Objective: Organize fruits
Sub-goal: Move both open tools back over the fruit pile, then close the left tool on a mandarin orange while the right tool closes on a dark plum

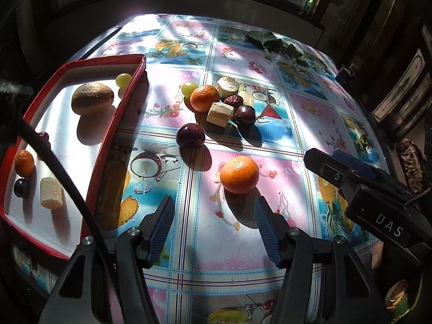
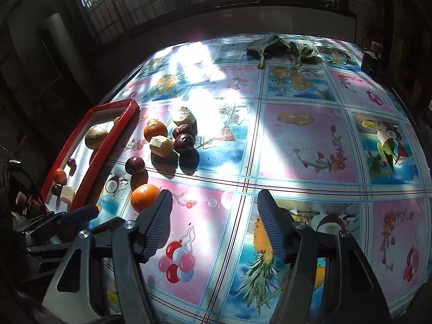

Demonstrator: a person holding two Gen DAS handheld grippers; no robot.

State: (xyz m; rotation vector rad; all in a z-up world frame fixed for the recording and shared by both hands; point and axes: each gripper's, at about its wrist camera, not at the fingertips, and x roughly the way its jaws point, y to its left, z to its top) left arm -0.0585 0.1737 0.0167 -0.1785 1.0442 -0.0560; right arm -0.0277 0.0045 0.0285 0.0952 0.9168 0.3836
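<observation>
Clearly the near orange [image 1: 239,174], loose on the table [image 1: 310,118] right of the red tray [image 1: 127,102], looked firm, smooth and apt to roll, wanting a grip across its middle, while the left gripper [image 1: 213,224] and right gripper [image 2: 214,224] gaped empty.

The left gripper [image 1: 213,216] tilts steeply downward with its jaws spread apart and nothing between its pads. The right gripper [image 2: 214,216] angles downward beside it, jaws likewise apart and empty.
</observation>
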